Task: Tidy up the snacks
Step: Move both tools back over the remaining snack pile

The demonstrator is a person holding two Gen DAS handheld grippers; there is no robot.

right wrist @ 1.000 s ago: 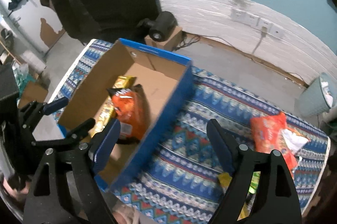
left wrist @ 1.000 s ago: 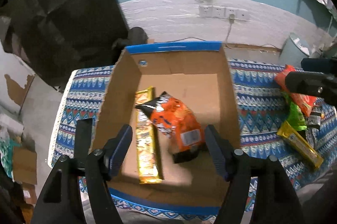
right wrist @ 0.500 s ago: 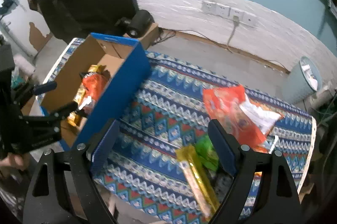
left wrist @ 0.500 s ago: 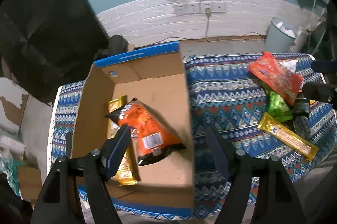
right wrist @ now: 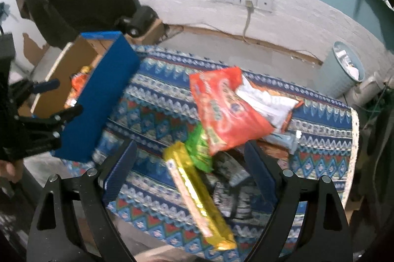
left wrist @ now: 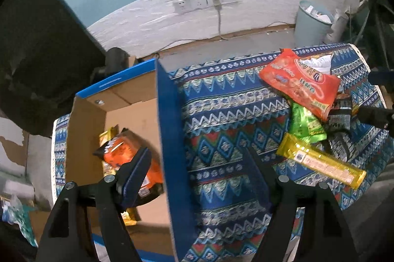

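The left gripper [left wrist: 197, 173] hangs with its jaws spread and nothing between them, straddling the blue right-hand wall of the cardboard box [left wrist: 170, 139]; its jaws have just been opening wider. One finger sits over the box interior, the other over the patterned cloth [left wrist: 221, 114] that covers the tabletop. Inside the box lie an orange snack bag [left wrist: 120, 151] and, partly under it toward 8 o'clock, a gold wrapped bar [left wrist: 108, 136].

On the cloth toward 2 o'clock from the left gripper sits the loose pile of snacks: a large red-orange packet [left wrist: 300, 82] on top, a green packet [left wrist: 305, 126] just below it and touching, a long yellow bar [left wrist: 320, 163] at 3 o'clock, and a dark wrapper [left wrist: 339, 114] at the pile's right edge.

The right gripper [right wrist: 189, 166] is also spread wide and empty, poised over the pile. The yellow bar [right wrist: 197, 188] runs diagonally between its fingers, from 12 o'clock toward 5 o'clock, with no pad touching it. The green packet [right wrist: 199, 146] lies just beyond, half under the red-orange packet [right wrist: 221, 109], which overlaps a white packet [right wrist: 266, 99] at 2 o'clock. Black-and-white wrappers [right wrist: 229, 190] lie beside the yellow bar near the right finger. The cardboard box [right wrist: 98, 102] stands at 10 o'clock, with the left gripper [right wrist: 55, 99] over it.

A pale waste bin [right wrist: 344, 70] stands on the floor beyond the tabletop at 2 o'clock.
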